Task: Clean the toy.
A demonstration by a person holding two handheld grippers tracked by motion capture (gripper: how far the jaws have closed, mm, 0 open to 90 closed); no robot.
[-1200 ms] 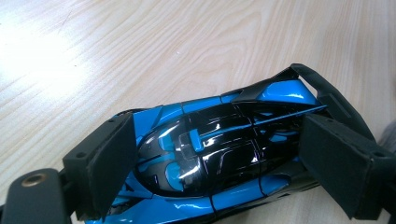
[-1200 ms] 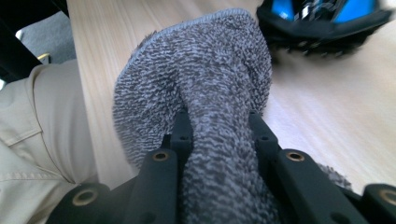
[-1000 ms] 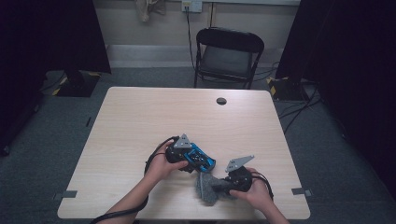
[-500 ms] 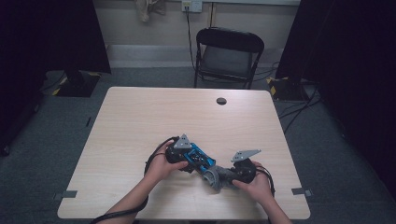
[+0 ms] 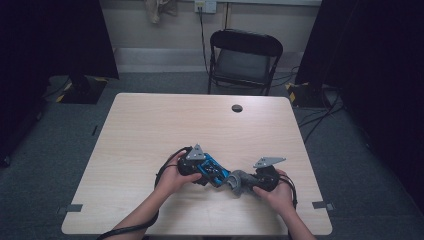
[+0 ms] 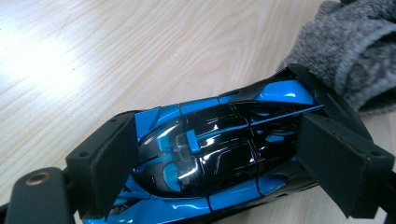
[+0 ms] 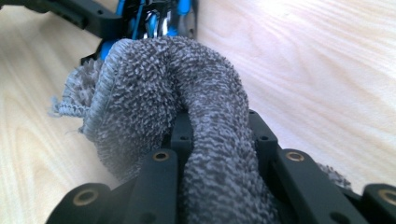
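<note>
Nearest the camera, a person's two forearms reach in over the front edge of a pale wooden tabletop [image 5: 150, 125]. The left gripper [image 5: 202, 170] is clamped on a glossy blue and black toy car [image 6: 210, 154], its black pads pressing the car's two sides and holding it just above the wood. Just to the right, the right gripper [image 5: 250, 182] is clenched on a bunched grey terry cloth [image 7: 187, 107], whose rounded wad touches the end of the car. The work looks like wiping the car clean. To do it well, the left hand should keep the car steady and low while the right drags the cloth's wad along the bodywork in short strokes, with light pressure so the car does not twist out of the pads. Farther back, a small dark round fitting [image 5: 237, 108] sits near the far edge. Beyond stands a black folding chair [image 5: 244, 60] on grey carpet.
</note>
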